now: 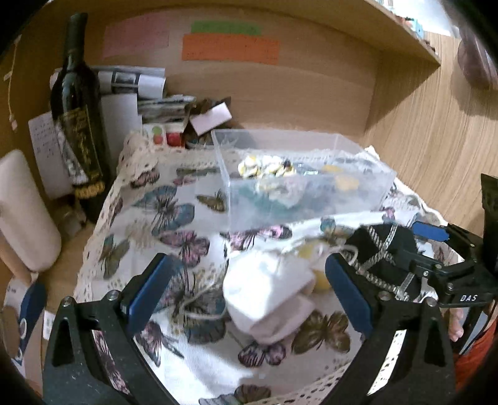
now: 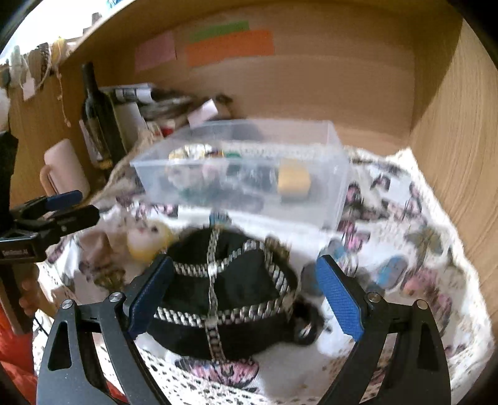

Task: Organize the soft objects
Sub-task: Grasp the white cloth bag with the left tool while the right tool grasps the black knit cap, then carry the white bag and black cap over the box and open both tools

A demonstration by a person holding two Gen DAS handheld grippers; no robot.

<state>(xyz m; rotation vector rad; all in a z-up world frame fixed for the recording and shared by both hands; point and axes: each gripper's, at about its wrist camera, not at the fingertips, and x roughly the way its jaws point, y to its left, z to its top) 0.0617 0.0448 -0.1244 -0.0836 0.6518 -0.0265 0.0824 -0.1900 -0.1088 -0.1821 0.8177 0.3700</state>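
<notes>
The right claw (image 2: pixel 244 299) stands wide, straddling the black fabric pouch with silver braid (image 2: pixel 224 296) on the butterfly-print cloth (image 2: pixel 420 249), positioned for grasping. The left claw (image 1: pixel 246 296) spreads wide around white folded socks (image 1: pixel 267 296), before the clear plastic bin (image 1: pixel 311 193).

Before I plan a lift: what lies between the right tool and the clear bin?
Right wrist view: the black pouch lies between the right tool and the clear bin.

A light wooden alcove (image 1: pixel 311 93) enclosed the scene, its back wall at twelve o'clock carrying pink (image 1: pixel 135 39), green (image 1: pixel 225 27) and orange paper strips (image 1: pixel 230 48). A butterfly-print cloth (image 1: pixel 174 224) covered the surface. At ten o'clock stood a dark wine bottle (image 1: pixel 77 102) before stacked papers (image 1: pixel 130 84).
</notes>
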